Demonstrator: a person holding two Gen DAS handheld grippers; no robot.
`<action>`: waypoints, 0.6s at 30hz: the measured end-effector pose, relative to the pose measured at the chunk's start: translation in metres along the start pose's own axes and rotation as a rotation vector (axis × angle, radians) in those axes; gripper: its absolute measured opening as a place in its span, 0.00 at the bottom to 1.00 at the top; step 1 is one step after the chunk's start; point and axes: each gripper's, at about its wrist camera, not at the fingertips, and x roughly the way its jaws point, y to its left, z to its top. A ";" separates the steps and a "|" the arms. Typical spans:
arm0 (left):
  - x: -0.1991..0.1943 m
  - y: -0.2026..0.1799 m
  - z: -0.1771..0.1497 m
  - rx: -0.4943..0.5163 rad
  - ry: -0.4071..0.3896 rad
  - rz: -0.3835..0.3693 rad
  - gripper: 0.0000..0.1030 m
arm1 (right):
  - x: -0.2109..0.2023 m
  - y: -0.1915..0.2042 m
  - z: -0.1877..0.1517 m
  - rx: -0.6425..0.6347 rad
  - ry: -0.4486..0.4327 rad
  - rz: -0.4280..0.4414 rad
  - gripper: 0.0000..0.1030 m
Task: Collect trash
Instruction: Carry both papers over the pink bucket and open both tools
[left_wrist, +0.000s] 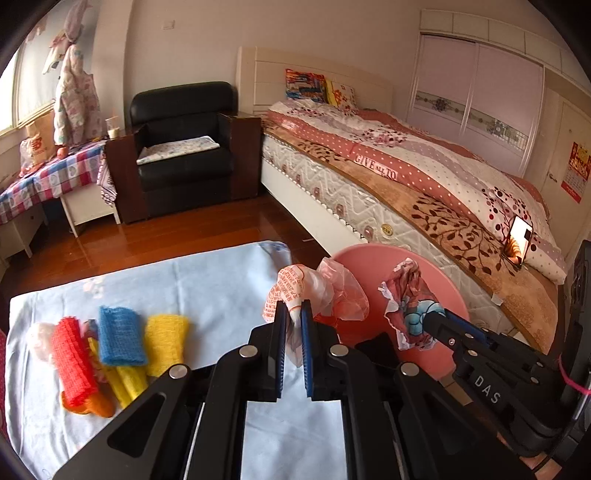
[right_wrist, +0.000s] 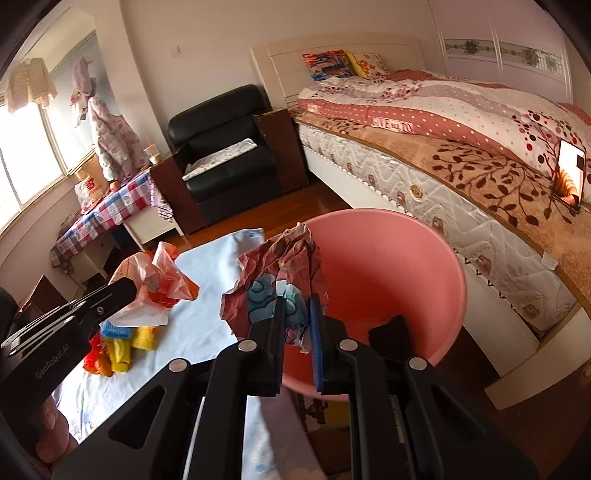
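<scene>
Tongs both clamped — left gripper (left_wrist: 293, 319) on bag (left_wrist: 314, 291), right gripper (right_wrist: 297, 306) on wrapper (right_wrist: 277, 269); I risk dropping either short of basin (right_wrist: 424, 258).

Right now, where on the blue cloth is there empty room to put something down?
The far half of the blue cloth is bare, beyond the mesh rolls. The near-left side is crowded with those rolls. The pink basin holds only a black thing.
</scene>
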 end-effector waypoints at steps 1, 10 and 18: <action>0.006 -0.005 0.001 0.005 0.010 -0.004 0.07 | 0.002 -0.003 0.001 0.002 0.002 -0.006 0.12; 0.055 -0.038 0.006 0.058 0.075 -0.032 0.07 | 0.024 -0.032 0.002 0.032 0.029 -0.057 0.12; 0.085 -0.052 0.005 0.072 0.107 -0.040 0.09 | 0.042 -0.045 0.000 0.059 0.062 -0.076 0.12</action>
